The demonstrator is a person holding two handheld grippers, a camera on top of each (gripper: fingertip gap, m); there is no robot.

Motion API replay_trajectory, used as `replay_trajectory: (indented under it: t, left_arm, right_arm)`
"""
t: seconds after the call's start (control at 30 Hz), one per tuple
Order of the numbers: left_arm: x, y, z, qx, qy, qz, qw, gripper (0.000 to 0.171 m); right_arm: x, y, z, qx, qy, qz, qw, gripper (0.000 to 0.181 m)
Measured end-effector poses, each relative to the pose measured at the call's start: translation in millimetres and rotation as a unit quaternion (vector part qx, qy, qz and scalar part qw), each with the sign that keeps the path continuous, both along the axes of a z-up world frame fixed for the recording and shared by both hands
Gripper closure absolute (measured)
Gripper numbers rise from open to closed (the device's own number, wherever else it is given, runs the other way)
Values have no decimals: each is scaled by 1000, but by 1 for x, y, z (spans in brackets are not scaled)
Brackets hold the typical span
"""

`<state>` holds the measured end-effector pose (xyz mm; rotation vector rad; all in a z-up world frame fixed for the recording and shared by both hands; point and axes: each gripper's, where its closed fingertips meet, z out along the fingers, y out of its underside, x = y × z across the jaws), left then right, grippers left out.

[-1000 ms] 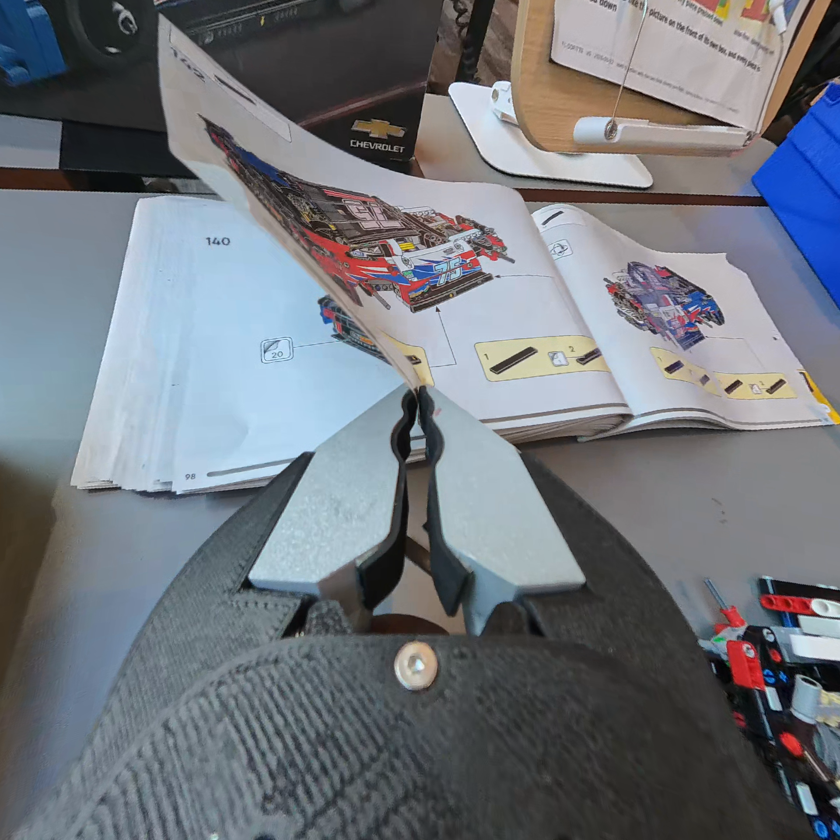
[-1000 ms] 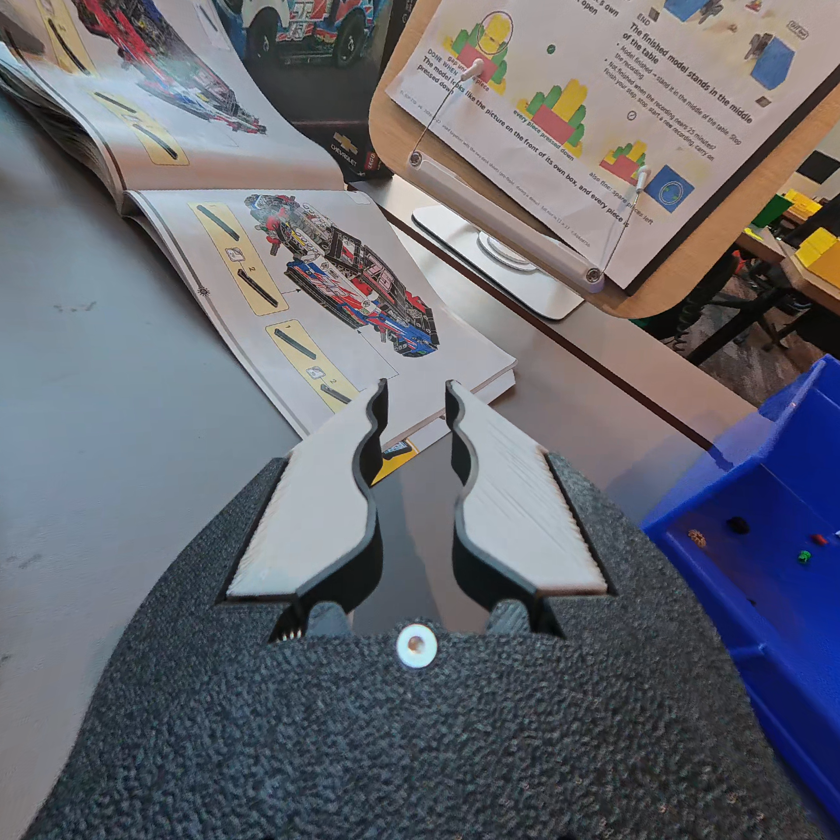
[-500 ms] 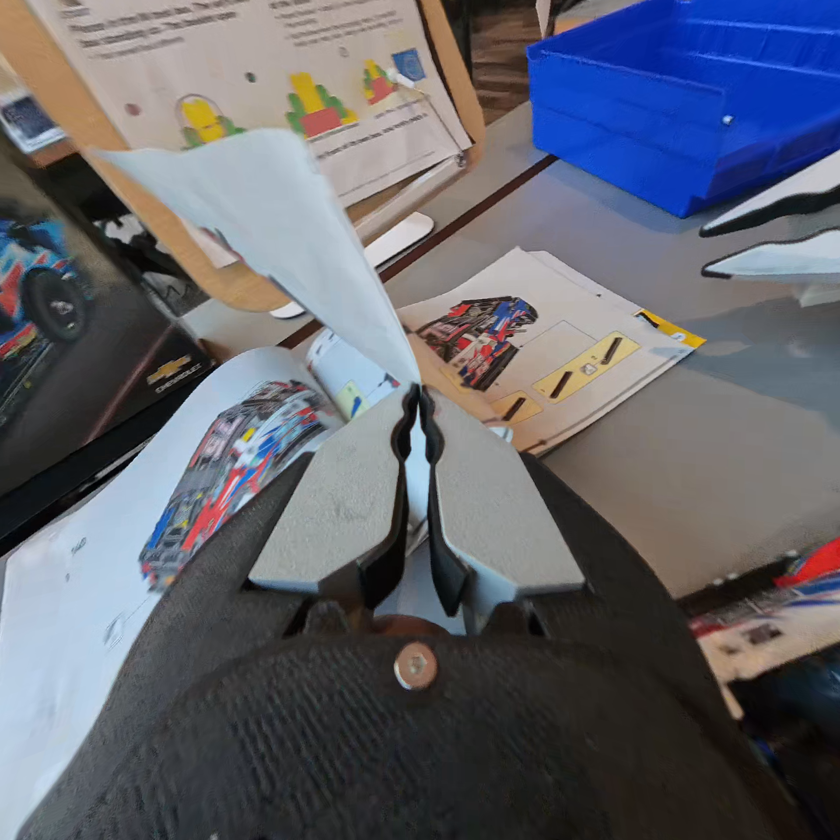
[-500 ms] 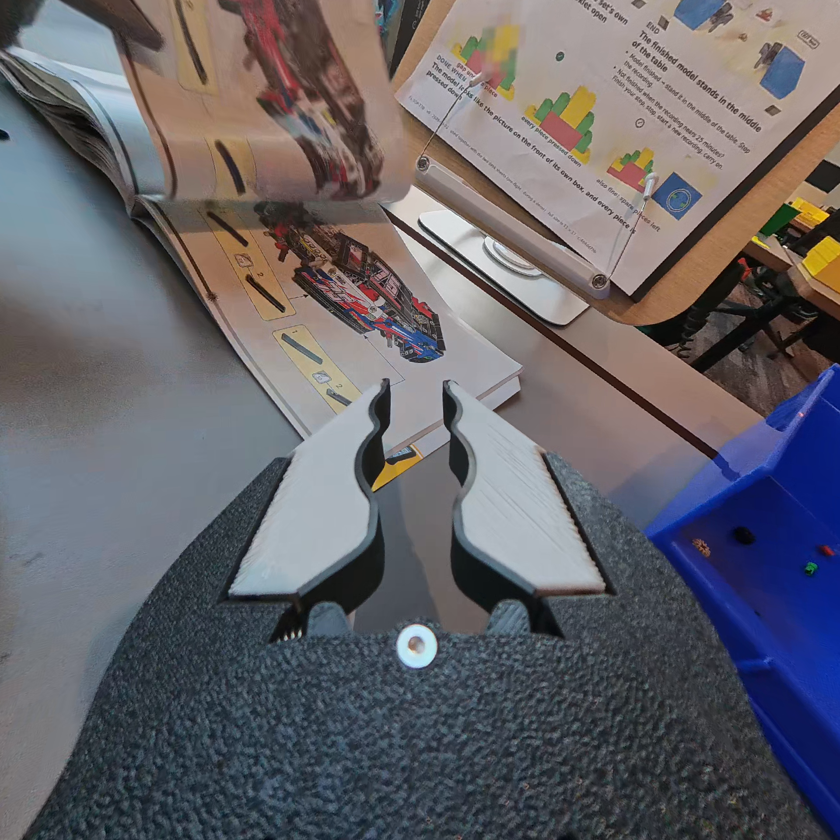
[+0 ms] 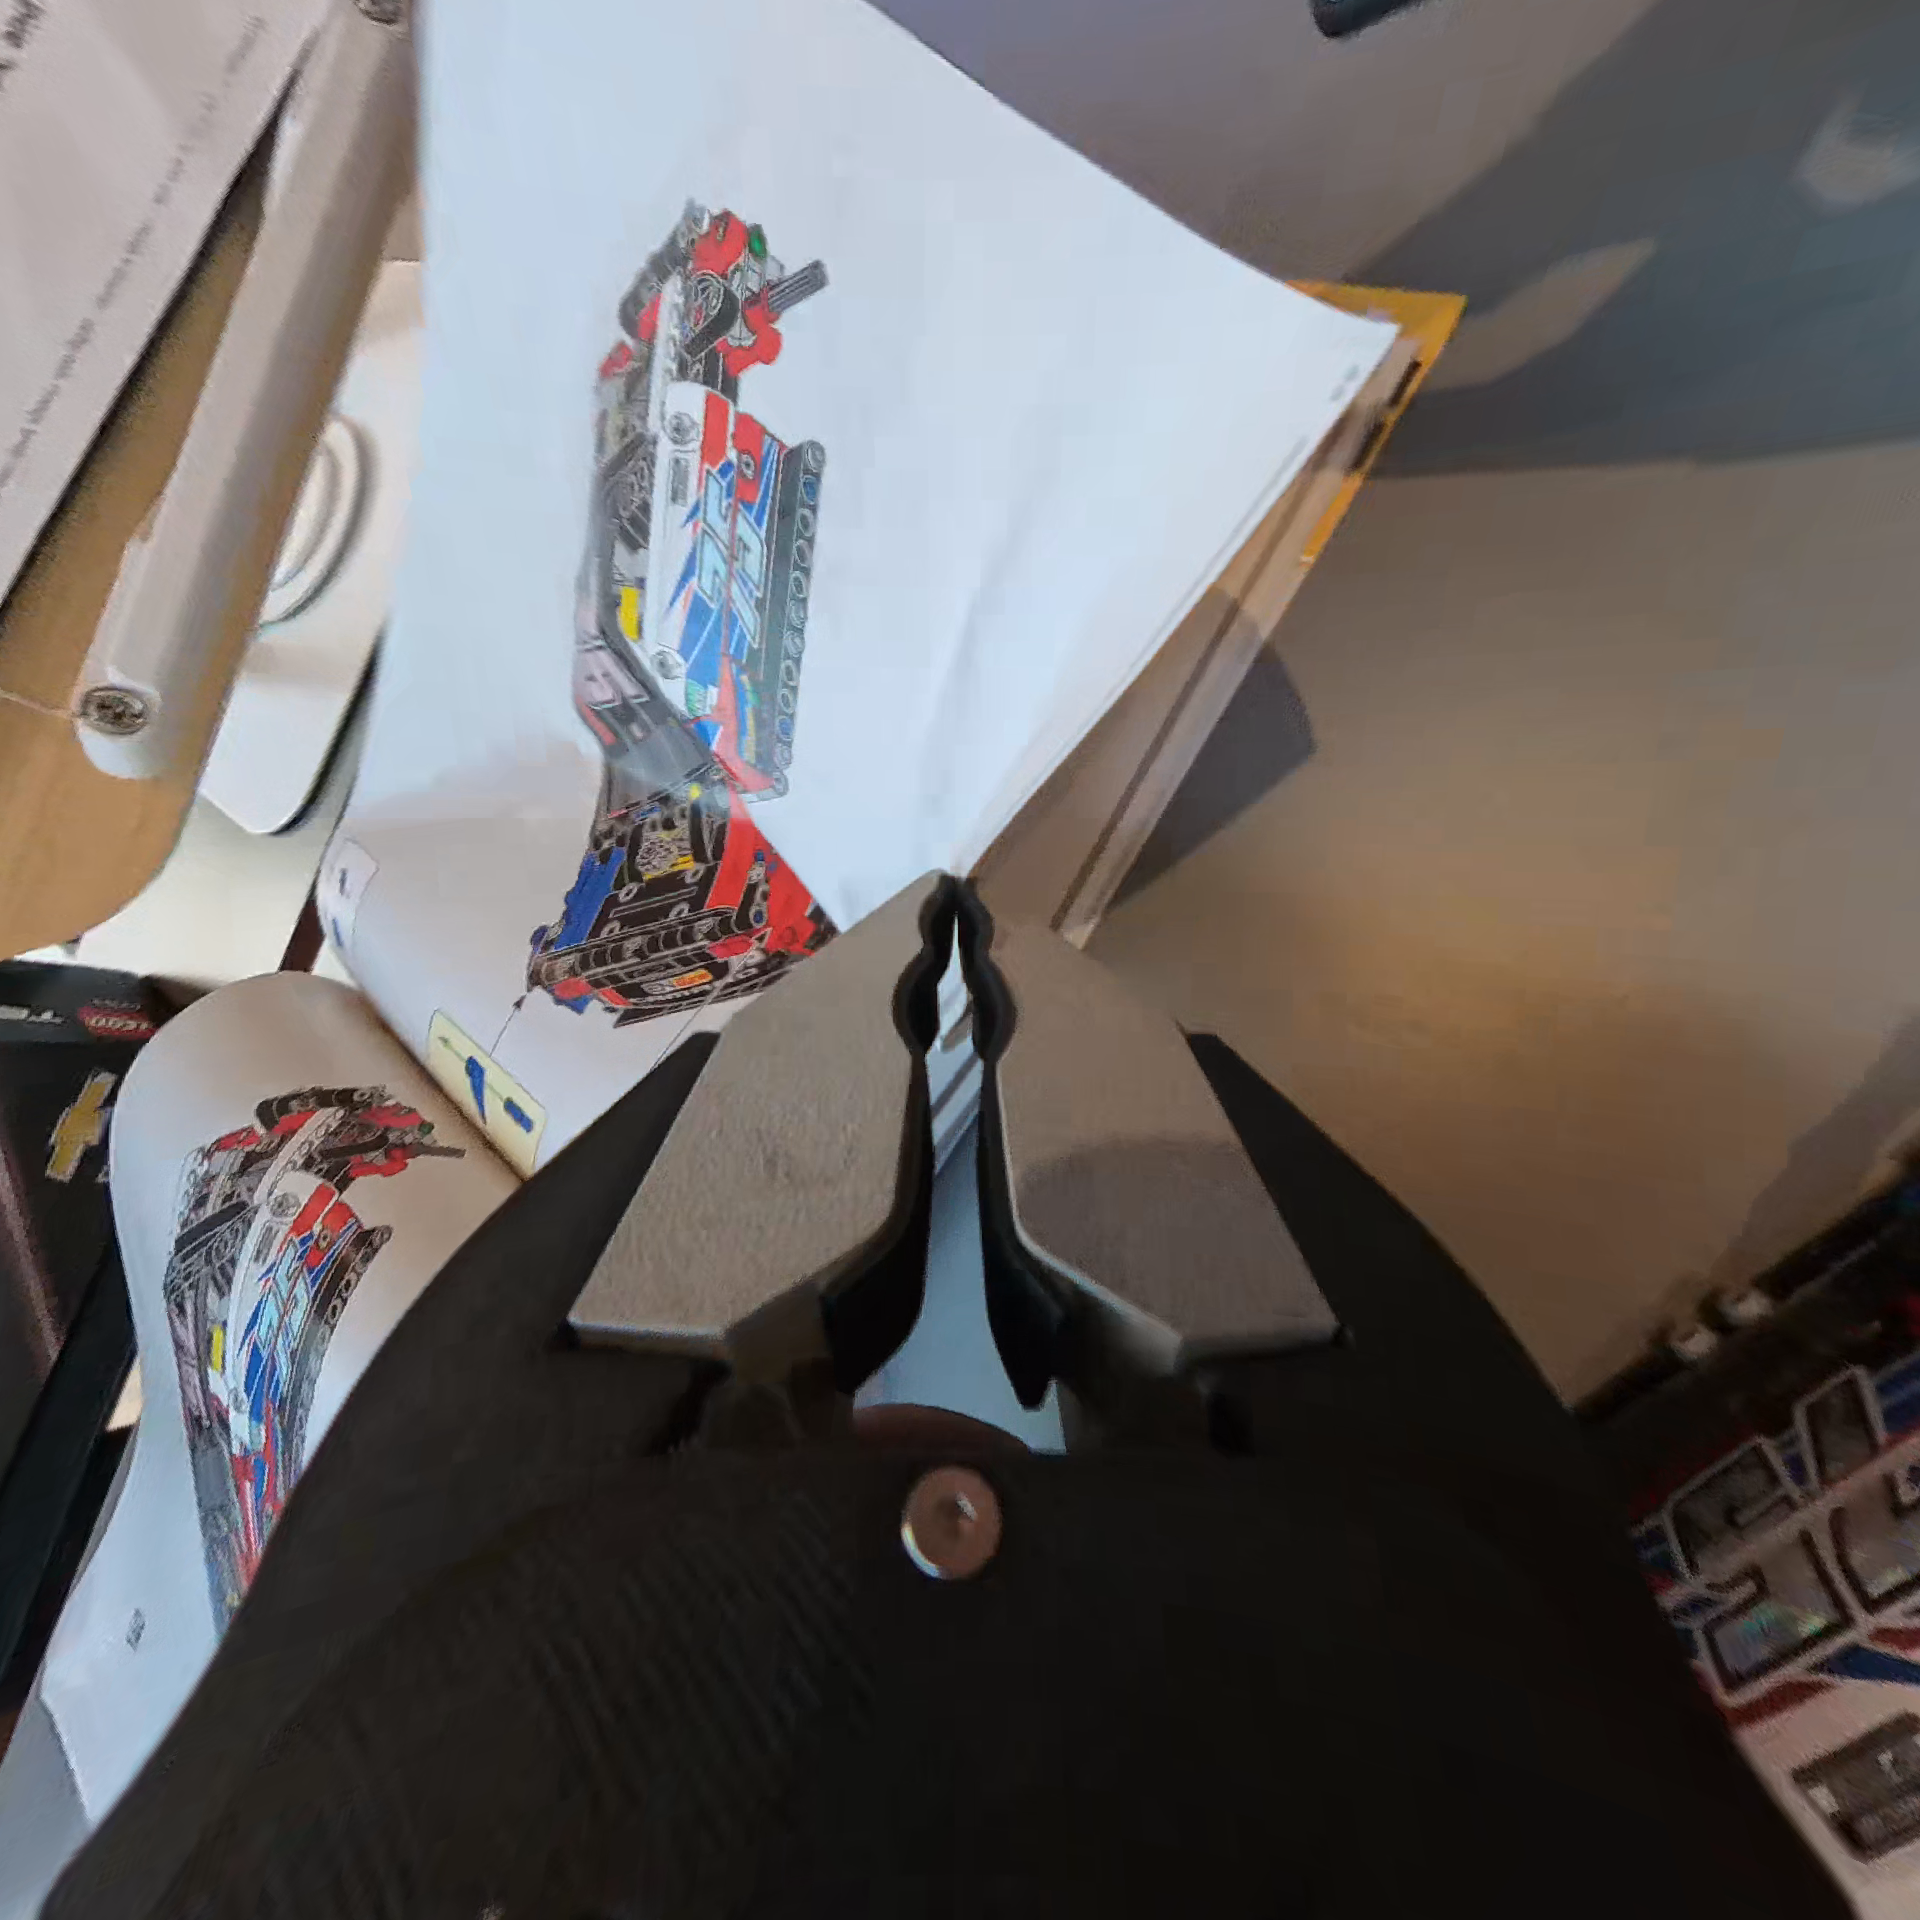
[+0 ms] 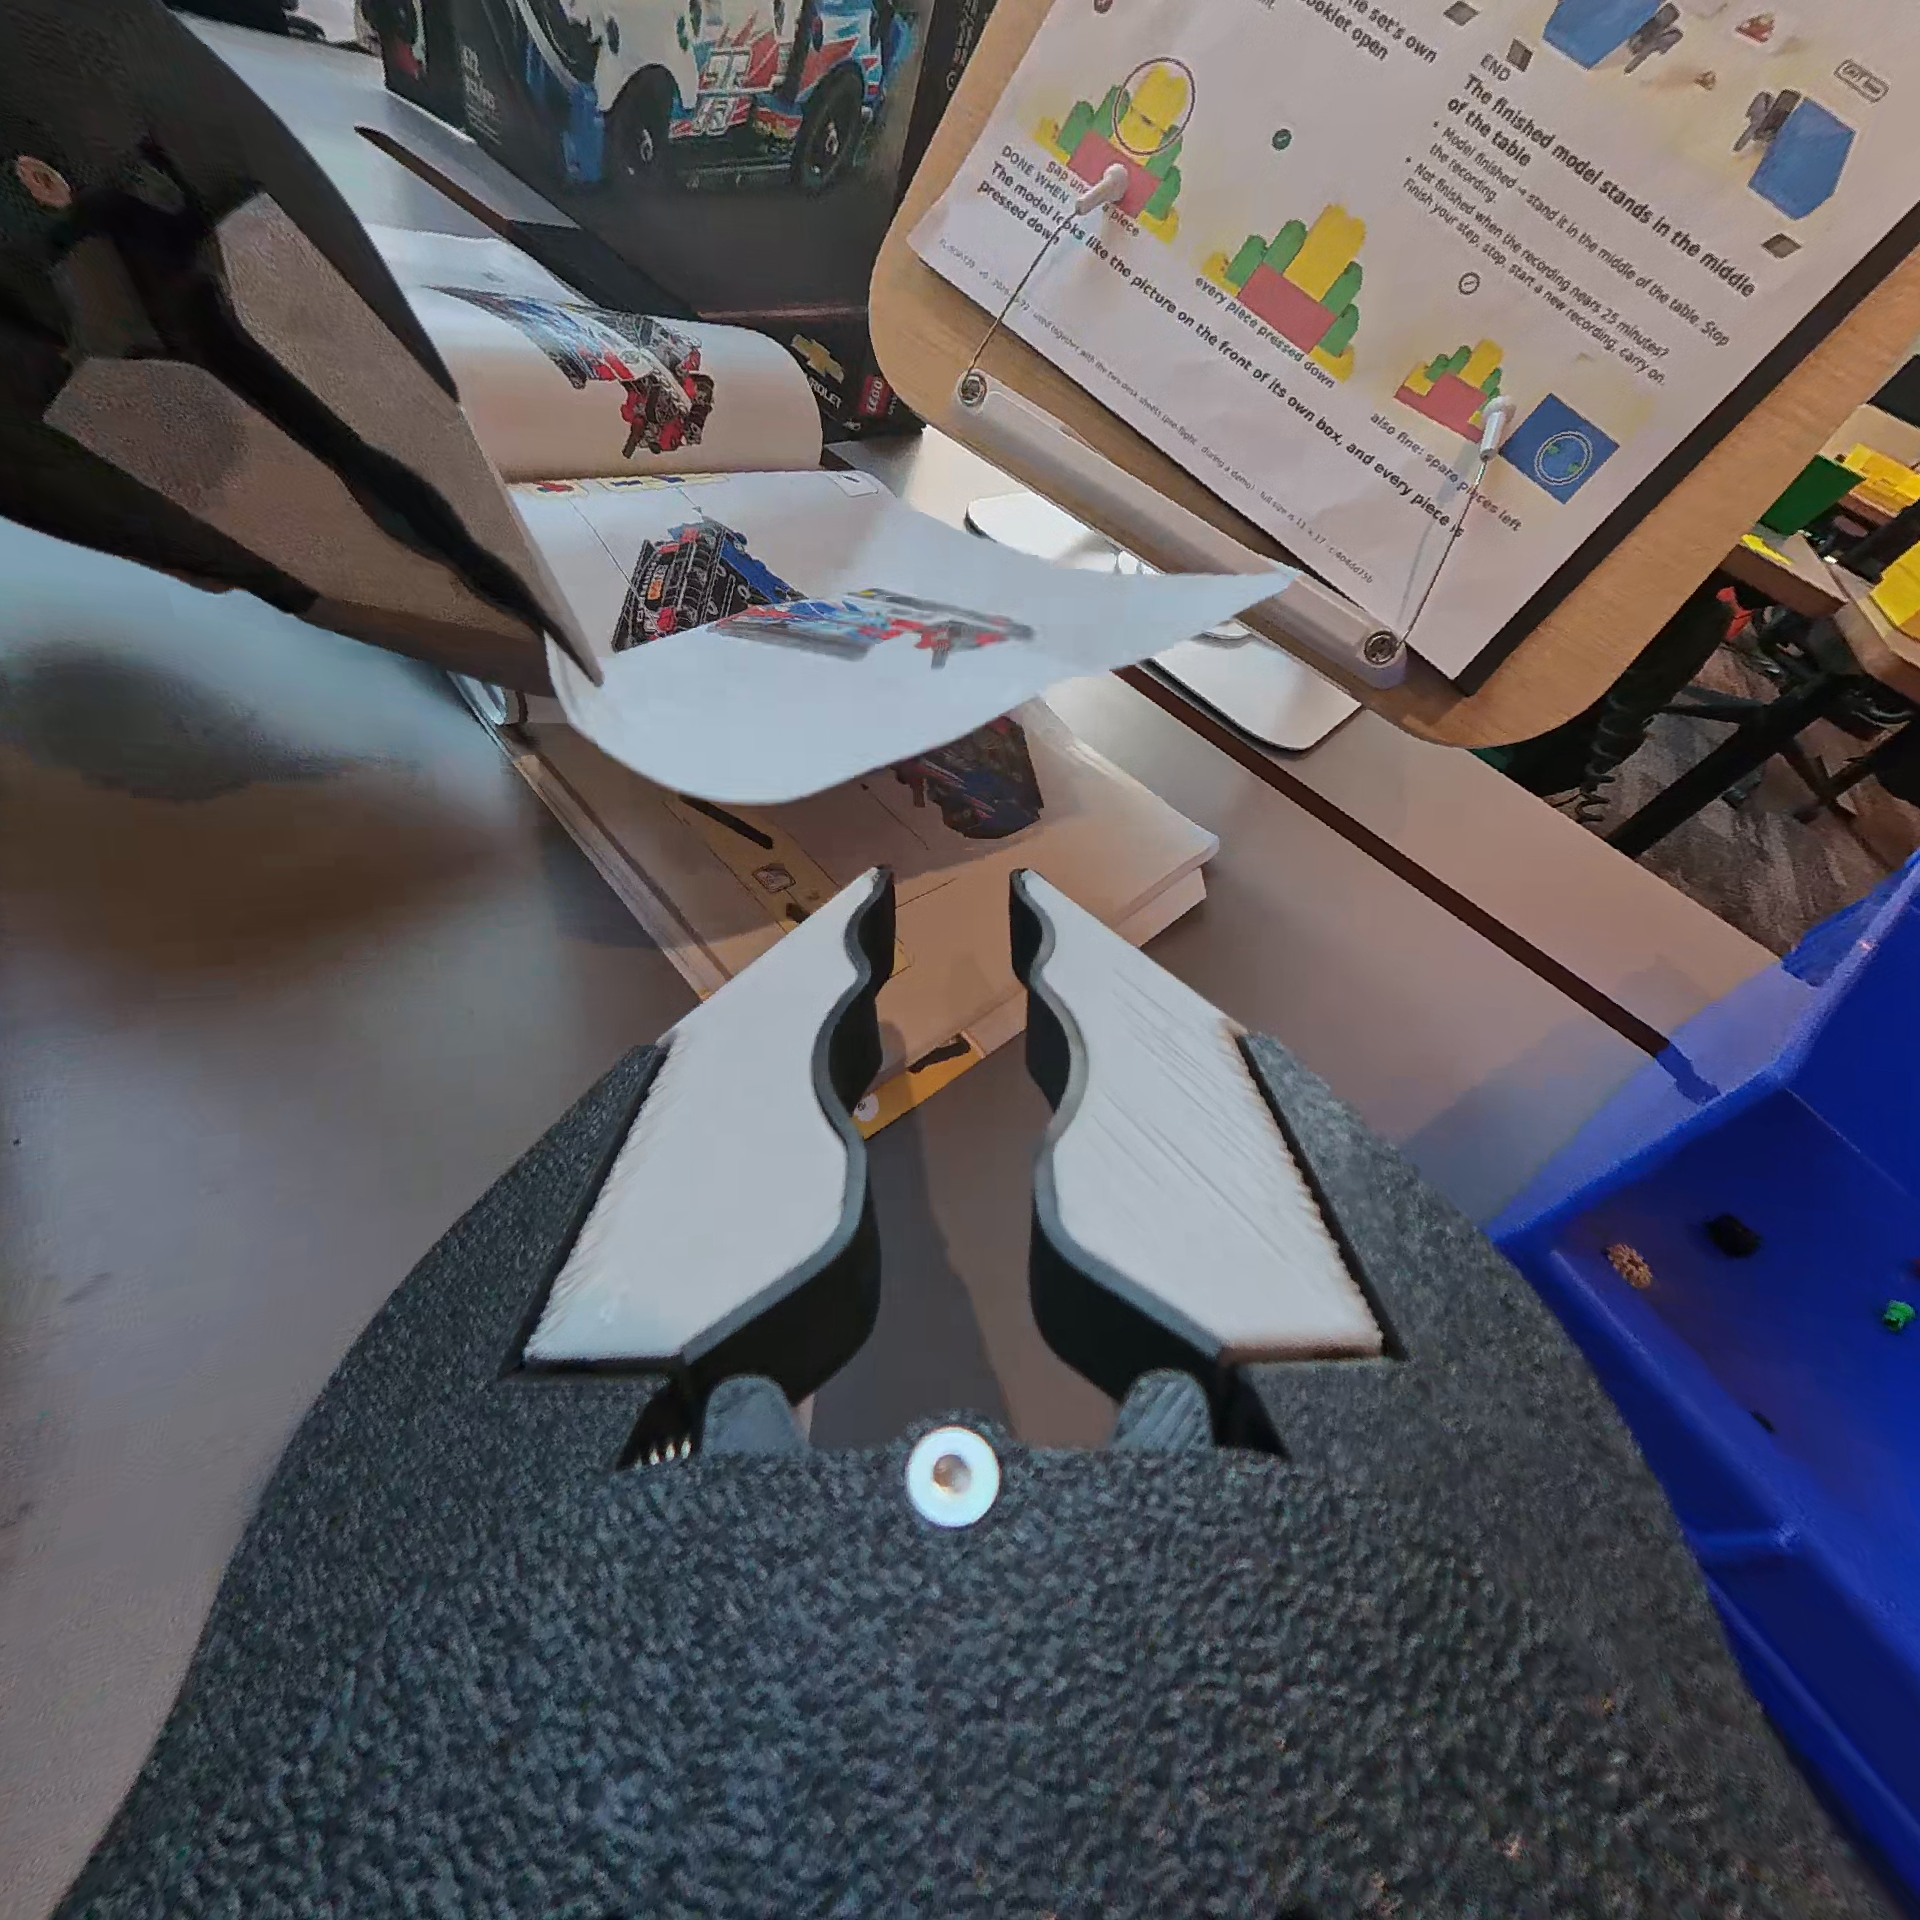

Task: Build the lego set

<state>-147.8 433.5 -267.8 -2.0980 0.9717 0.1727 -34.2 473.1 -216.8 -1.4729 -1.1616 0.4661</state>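
Note:
The open instruction booklet (image 6: pixel 1091 862) lies on the grey table. My left gripper (image 5: pixel 954 902) is shut on the lower corner of one booklet page (image 5: pixel 935 436), which it holds over the booklet's right-hand side. In the right wrist view that page (image 6: pixel 831 675) hangs curved above the right-hand stack, with the left gripper (image 6: pixel 566 649) pinching it at the left. My right gripper (image 6: pixel 951 899) is open and empty, low over the table just in front of the booklet's near right corner. A partly built car model (image 5: pixel 1808 1579) shows at the lower right of the left wrist view.
A wooden stand with a printed sheet (image 6: pixel 1403 260) stands behind the booklet on a white base (image 6: pixel 1247 686). The dark set box (image 6: pixel 675 114) stands at the back. A blue bin (image 6: pixel 1766 1299) holding a few small pieces sits at the right. About 15 cm separates my left fingertips from my right.
The left gripper has carried the pinched page from the left side across the spine to the right and lowered it towards the right-hand pages. The right gripper has barely moved.

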Motion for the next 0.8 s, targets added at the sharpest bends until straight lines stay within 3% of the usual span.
replay_trajectory:
  t: [0.3, 0.57, 0.67, 0.8]
  left_arm:
    - [11, 9, -18, -37, 72, -13, 997, 171]
    - [24, 9, -16, -38, 43, -13, 998, 171]
    - [12, 15, 8, 15, 23, 13, 1000, 171]
    - [-39, 7, 68, 96, -86, 97, 987, 171]
  right_arm:
    - [0, 1, 3, -6, 12, 3, 1000, 161]
    - [2, 1, 7, -14, 30, 4, 999, 161]
    - [3, 2, 8, -14, 34, 3, 999, 161]
    - [3, 1, 8, -11, 35, 2, 999, 161]
